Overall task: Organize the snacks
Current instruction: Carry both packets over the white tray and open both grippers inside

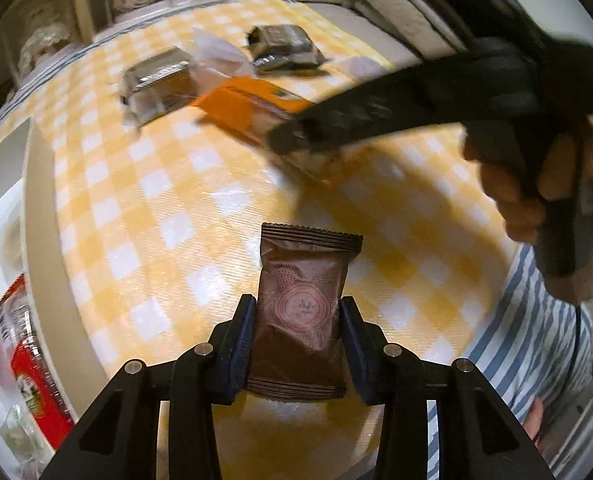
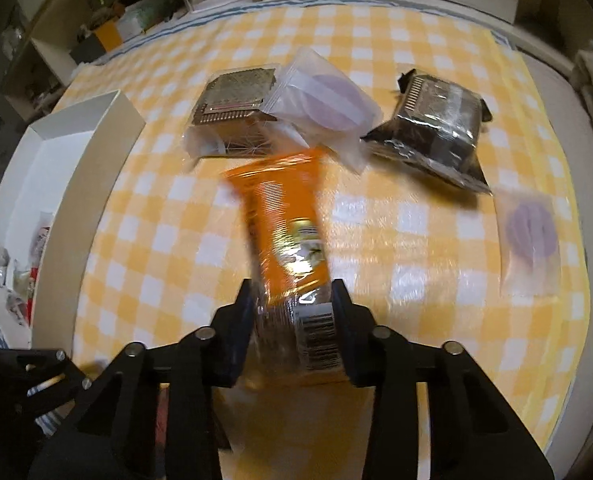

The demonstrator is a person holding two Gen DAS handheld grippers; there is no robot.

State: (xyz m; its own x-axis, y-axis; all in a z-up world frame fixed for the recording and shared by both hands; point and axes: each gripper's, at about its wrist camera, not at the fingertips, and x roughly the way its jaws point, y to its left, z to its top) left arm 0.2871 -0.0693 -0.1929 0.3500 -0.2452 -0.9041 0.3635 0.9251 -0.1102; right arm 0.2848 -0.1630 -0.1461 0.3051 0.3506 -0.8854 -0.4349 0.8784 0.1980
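Observation:
My left gripper (image 1: 298,312) is shut on a brown snack packet (image 1: 302,304), held above the yellow checked tablecloth (image 1: 156,208). My right gripper (image 2: 294,300) is shut on an orange snack packet (image 2: 286,224), with its barcode end between the pads. The left wrist view shows that right gripper (image 1: 292,140) too, blurred, with the orange packet (image 1: 240,108) sticking out past its tips. On the cloth lie a clear-wrapped biscuit pack (image 2: 232,116), a clear bag with a purple disc (image 2: 328,100), a dark wrapped pack (image 2: 436,128) and a second purple-disc bag (image 2: 530,236).
A white open box (image 2: 76,168) stands at the table's left edge with several small snacks inside (image 2: 24,272). The left wrist view shows red packets in it (image 1: 28,368). A person's hand (image 1: 524,196) and striped sleeve (image 1: 536,340) are at right. Shelves line the back.

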